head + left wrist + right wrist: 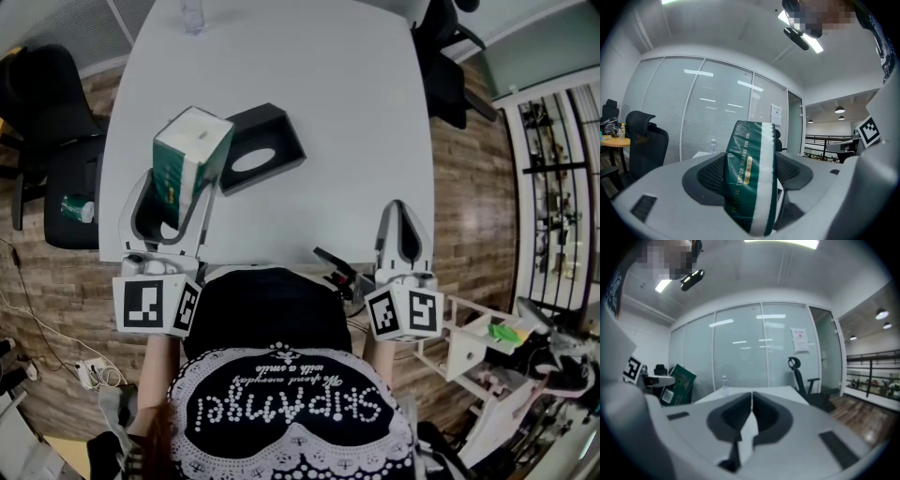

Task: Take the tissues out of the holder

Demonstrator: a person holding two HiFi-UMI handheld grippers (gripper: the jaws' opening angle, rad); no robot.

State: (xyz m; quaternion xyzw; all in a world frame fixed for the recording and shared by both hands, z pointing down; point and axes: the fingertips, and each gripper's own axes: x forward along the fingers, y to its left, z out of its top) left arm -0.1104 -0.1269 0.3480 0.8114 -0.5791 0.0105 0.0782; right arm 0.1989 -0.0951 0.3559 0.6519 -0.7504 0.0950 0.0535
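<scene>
White table (328,94): left gripper (178,199) jaws pinch tissue pack (192,148); right gripper (402,212) jaws together.

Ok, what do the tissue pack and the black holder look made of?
Tissue pack: likely soft plastic film, glossy; its green-and-white wrap shows sheen and rounded edges. Holder: rigid, matte black, perhaps plastic or faux leather; the look leaves it open.

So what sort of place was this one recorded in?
Most likely an office meeting room: a large white table, black swivel office chairs beside it, and glazed partition walls behind.
</scene>
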